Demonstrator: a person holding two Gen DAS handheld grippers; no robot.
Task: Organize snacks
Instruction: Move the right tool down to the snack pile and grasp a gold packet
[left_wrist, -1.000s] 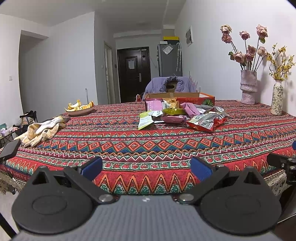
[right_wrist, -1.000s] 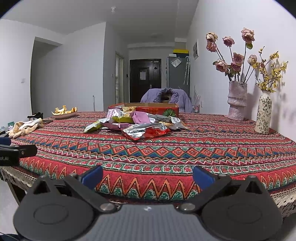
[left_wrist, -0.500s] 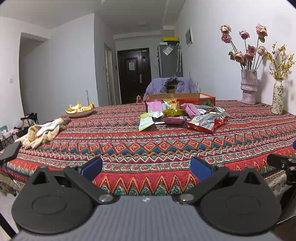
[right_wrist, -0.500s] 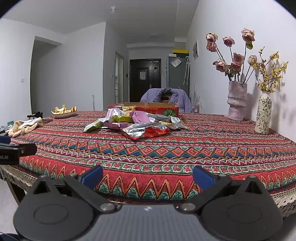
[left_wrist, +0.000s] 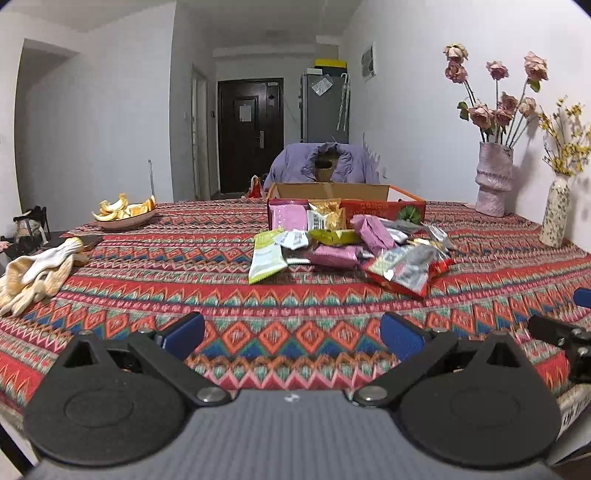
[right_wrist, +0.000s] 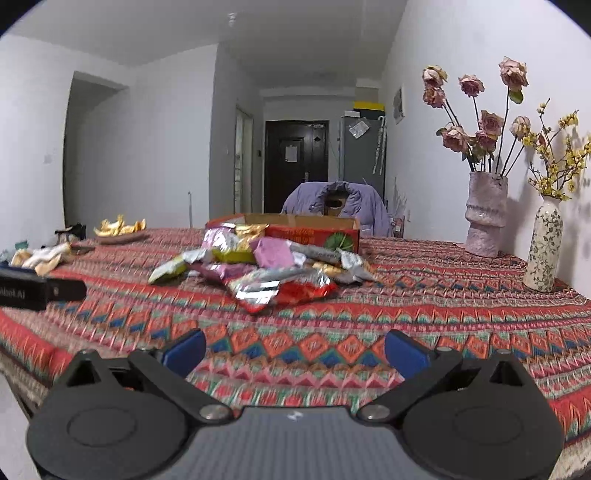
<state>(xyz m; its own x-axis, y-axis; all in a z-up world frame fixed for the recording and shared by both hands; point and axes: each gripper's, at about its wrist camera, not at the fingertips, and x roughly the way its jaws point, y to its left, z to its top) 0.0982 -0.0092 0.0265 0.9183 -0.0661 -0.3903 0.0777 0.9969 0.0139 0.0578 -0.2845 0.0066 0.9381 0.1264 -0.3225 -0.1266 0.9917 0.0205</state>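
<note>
A heap of snack packets (left_wrist: 343, 240) lies mid-table in front of an open red cardboard box (left_wrist: 369, 203). A green-white packet (left_wrist: 266, 258) sits at the heap's left, a red and silver bag (left_wrist: 406, 269) at its right. In the right wrist view the same heap (right_wrist: 258, 262) and box (right_wrist: 314, 230) lie ahead. My left gripper (left_wrist: 291, 338) hangs open over the near table edge, well short of the heap, nothing between its blue pads. My right gripper (right_wrist: 295, 350) is open and empty too, nearer the red and silver bag (right_wrist: 288, 288).
A patterned red cloth covers the table (left_wrist: 184, 266). A plate of orange peels (left_wrist: 123, 218) and work gloves (left_wrist: 37, 273) lie at the left. Two flower vases (left_wrist: 493, 184) (left_wrist: 554, 218) stand by the right wall. A chair draped with a purple jacket (left_wrist: 325, 166) stands behind the box.
Both grippers have risen and moved forward over the table edge toward the heap; the snacks look nearer in both views. Both grippers stay open; nothing on the table has moved.
</note>
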